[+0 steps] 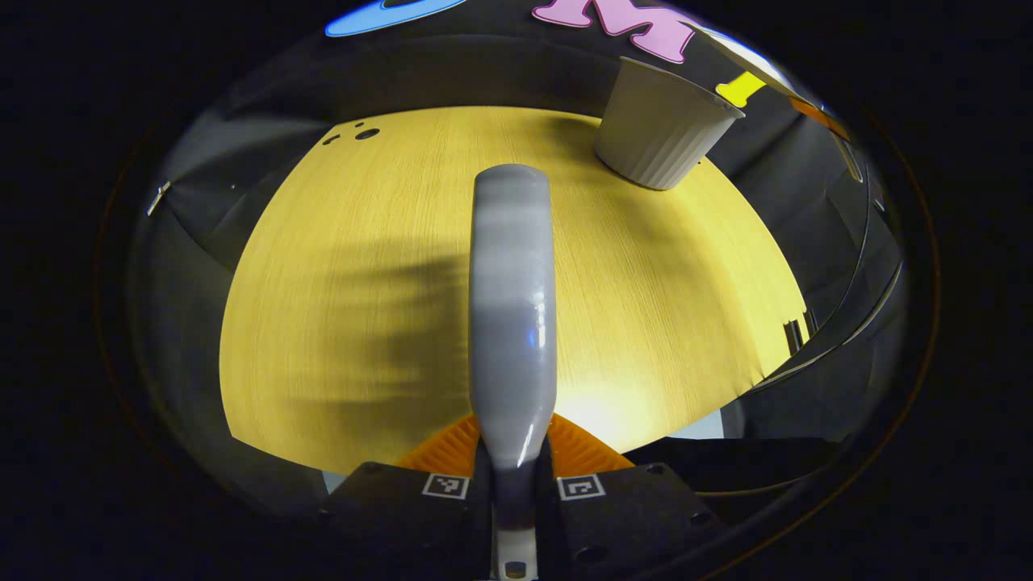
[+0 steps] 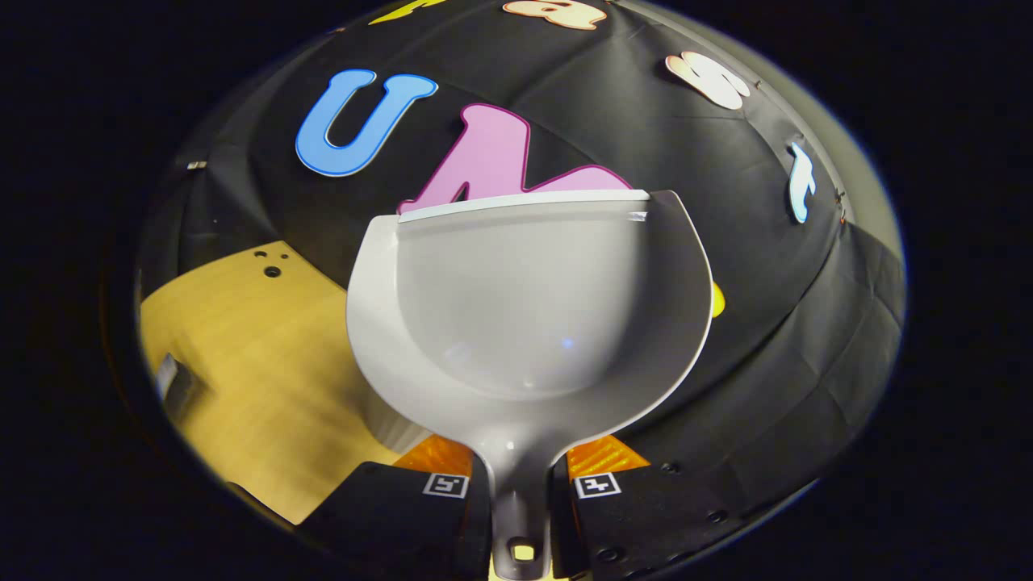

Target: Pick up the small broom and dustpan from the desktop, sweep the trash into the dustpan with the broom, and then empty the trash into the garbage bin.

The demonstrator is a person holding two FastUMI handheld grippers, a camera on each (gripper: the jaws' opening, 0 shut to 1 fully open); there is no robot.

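Both tools are held: left gripper [image 1: 513, 460] clamped on broom [image 1: 513, 307], right gripper [image 2: 516, 476] on dustpan [image 2: 524, 323]. Pan looks empty, raised off desk [image 2: 242, 355]. Emptying step judged; bin [image 1: 662, 129] far right.

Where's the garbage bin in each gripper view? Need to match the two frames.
Left gripper view: garbage bin at upper right, standing on the far part of the desktop.
Right gripper view: lower left of centre, a pale ribbed sliver pokes out under the dustpan; probably the bin, mostly hidden.
Shared landmark: the dark holes in the desktop, and.
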